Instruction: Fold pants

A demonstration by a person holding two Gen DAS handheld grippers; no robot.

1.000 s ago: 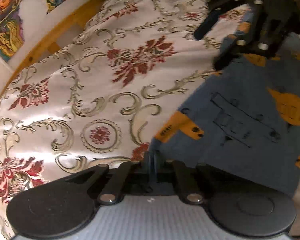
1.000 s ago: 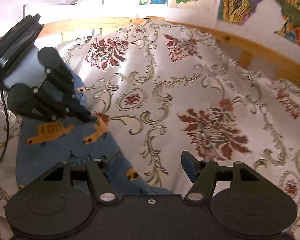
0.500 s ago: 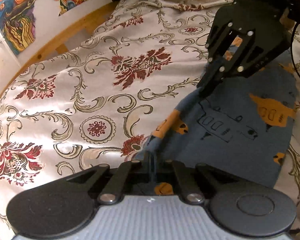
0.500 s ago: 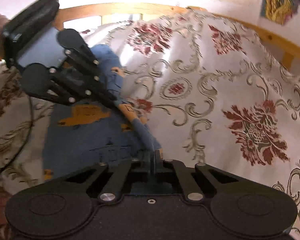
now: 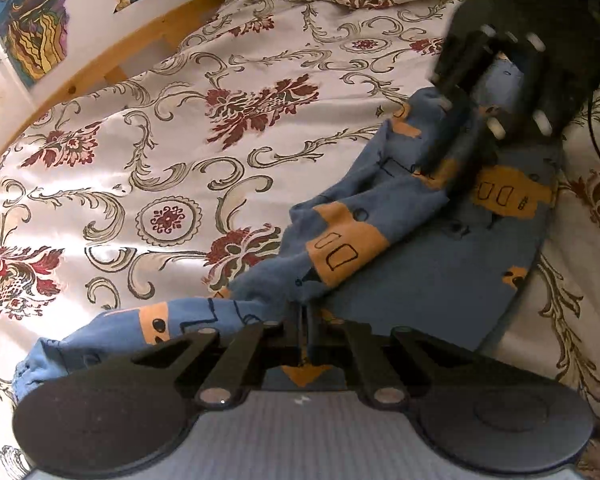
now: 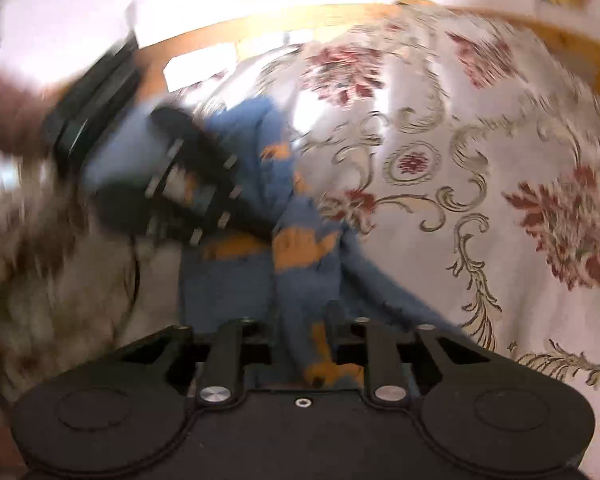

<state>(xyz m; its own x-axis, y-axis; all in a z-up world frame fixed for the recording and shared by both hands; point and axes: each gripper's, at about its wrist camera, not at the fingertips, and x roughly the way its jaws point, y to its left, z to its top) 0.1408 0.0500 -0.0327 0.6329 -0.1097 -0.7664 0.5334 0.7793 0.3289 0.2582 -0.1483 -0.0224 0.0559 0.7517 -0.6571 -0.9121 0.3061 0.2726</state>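
Two grippers hold the same pair of pants (image 5: 440, 272), a small blue pair printed with orange vehicles, which lies on a bed covered by a cream bedspread (image 5: 148, 152) patterned with dark red flowers and grey-green scrolls. In the left wrist view the left gripper (image 5: 304, 332) sits at the near edge of the pants with its fingers pressed together on a raised fold of the blue cloth; the pinched edge runs up and away in a rumpled ridge toward the far right, while the rest of the pants lies flat to the right of that ridge. At the far end of the ridge the right gripper (image 5: 456, 148) reaches down from the upper right, blurred, its tip on the cloth. In the right wrist view the right gripper (image 6: 304, 332) has a bunched strip of the pants (image 6: 228, 280) between its fingers, which are closed in on the cloth, and the fabric stands up in front of it. Beyond, at the left of that view, the left gripper (image 6: 256, 224) shows as a dark blurred shape against the blue cloth, with part of a person's hand (image 6: 12, 120) behind it. A wooden bed frame (image 5: 56, 88) edges the far side of the bedspread, and colourful posters (image 5: 28, 24) hang on the white wall behind it.
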